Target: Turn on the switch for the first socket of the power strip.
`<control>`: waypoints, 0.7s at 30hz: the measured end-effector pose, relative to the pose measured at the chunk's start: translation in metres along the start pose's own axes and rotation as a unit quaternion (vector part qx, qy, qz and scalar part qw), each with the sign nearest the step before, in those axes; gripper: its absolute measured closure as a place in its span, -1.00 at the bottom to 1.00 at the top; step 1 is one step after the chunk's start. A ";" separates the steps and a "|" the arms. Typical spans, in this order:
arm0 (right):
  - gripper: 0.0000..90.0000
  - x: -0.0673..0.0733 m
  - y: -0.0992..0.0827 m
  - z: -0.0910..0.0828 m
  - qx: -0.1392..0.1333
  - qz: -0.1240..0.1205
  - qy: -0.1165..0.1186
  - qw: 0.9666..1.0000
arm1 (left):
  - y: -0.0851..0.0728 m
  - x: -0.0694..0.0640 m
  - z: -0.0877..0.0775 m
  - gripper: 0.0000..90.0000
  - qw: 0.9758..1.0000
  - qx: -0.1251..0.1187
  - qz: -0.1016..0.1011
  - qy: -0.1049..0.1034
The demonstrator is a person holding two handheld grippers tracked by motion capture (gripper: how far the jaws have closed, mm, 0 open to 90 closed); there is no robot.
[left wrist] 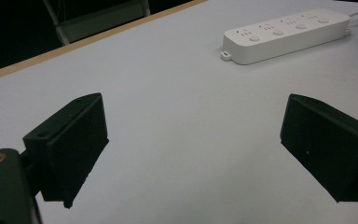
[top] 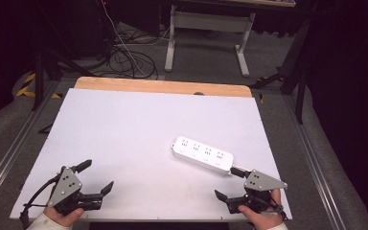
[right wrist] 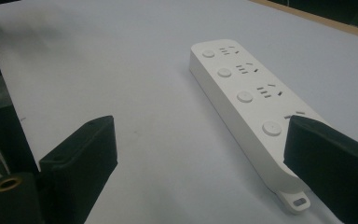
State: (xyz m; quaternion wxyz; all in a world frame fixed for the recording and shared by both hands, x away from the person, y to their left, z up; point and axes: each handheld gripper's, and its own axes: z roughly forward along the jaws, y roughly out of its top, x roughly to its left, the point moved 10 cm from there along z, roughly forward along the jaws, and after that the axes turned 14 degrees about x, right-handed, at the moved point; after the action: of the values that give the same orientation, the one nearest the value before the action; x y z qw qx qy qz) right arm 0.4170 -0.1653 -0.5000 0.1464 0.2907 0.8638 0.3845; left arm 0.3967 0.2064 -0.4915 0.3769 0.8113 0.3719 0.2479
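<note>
While both your tongs wait at the near edge of the bench (top: 124, 120), nothing is yet handled: left tongs (top: 97, 177) spread wide, empty; right tongs (top: 231, 184) spread wide, empty; white power strip (top: 202, 154) lying flat, right of centre, near the right tongs, untouched. Reaching and gripping remain.

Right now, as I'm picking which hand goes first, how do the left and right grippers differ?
The right gripper sits close to the power strip, beside its cable end; the left gripper is well away. The strip lies partly behind the right gripper's jaw, but far ahead of the left's. Both are open and empty.
</note>
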 end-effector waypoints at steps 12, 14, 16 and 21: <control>-0.76 -0.006 0.018 -0.003 0.011 -0.006 -0.002 1.000 | 0.000 0.001 0.000 -0.82 1.000 -0.001 0.001 0.003; -0.77 -0.008 0.021 -0.002 0.013 -0.005 -0.001 1.000 | 0.000 0.001 0.000 -0.82 1.000 0.000 0.002 0.003; -0.78 -0.009 0.025 -0.002 0.010 -0.003 -0.002 1.000 | 0.000 0.001 0.000 -0.82 1.000 0.000 0.001 0.003; -0.79 -0.012 0.033 -0.003 0.008 -0.004 -0.004 1.000 | 0.000 0.000 0.000 -0.82 1.000 0.000 0.002 0.004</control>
State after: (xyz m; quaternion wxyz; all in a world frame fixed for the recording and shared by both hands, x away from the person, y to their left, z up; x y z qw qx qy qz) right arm 0.4378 -0.1563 -0.4733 0.1495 0.2897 0.8673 0.3761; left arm 0.3969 0.2067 -0.4914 0.3755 0.8109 0.3717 0.2516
